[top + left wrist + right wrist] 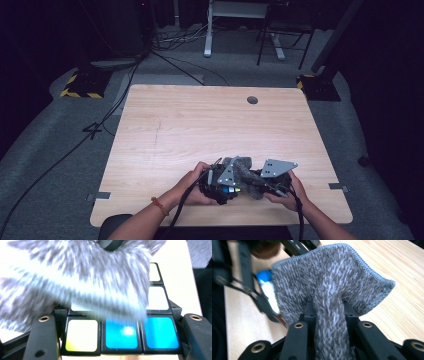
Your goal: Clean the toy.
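cube: puzzle cube [120, 336] clamped between the left gripper [117, 340]'s black jaws; blue and pale-yellow tiles nearest
cloth: fuzzy grey cloth [75, 277] draped over the cube's far side, pretty blurry

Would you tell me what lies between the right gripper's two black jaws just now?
A bunched fold of the grey cloth lies between the right gripper jaws, pinched there, as the right gripper view shows.

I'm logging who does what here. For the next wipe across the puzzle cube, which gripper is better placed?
Probably the right. The right gripper is shut on the grey cloth, which drapes over the puzzle cube. The left gripper clamps the cube, so it serves as the holder.
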`<state>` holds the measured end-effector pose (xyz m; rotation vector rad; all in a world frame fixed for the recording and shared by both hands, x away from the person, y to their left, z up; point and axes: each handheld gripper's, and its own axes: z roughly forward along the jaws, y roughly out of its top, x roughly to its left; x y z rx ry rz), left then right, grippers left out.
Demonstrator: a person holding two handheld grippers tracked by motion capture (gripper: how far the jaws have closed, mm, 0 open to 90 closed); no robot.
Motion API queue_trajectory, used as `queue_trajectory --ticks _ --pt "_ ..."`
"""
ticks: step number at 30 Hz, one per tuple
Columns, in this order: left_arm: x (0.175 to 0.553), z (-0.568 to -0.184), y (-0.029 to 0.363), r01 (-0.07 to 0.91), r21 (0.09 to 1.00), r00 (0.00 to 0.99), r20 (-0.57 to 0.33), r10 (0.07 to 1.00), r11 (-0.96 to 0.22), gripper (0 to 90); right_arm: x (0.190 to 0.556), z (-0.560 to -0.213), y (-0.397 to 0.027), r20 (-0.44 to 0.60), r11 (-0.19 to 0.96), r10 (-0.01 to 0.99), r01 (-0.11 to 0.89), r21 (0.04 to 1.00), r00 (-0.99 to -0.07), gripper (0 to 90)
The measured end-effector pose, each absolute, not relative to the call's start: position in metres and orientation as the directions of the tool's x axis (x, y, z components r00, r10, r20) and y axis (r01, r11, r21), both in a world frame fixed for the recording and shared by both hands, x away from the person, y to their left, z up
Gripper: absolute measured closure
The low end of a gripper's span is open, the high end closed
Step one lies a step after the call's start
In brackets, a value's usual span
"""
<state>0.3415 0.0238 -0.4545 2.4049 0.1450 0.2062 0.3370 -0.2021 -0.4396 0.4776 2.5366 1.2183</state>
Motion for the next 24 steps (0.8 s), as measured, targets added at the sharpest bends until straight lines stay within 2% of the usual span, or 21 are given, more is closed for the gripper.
queue_trajectory --ticks 7,15,21,24 --pt "0.341 -0.443 0.035 0.037 0.72 0.979 0.113 0.169 -0.693 33.6 0.336 -0.446 -0.207 -0.09 0.583 0.409 0.184 0.791 -0.908 72.8" --pt "0.343 -0.44 0.038 0.046 0.752 0.978 0.1 0.182 -0.658 33.6 0.334 -0.443 -0.208 0.033 0.491 0.342 0.208 0.846 -0.939 73.0" --pt "0.343 -0.439 0.037 0.046 0.748 0.976 0.106 0.188 -0.662 33.6 0.33 -0.436 -0.206 0.009 0.467 0.33 0.171 0.867 -0.944 73.1" --pt "0.341 -0.439 0.035 0.041 0.744 0.975 0.115 0.189 -0.666 33.5 0.327 -0.432 -0.203 -0.038 0.487 0.346 0.145 0.861 -0.937 73.0"
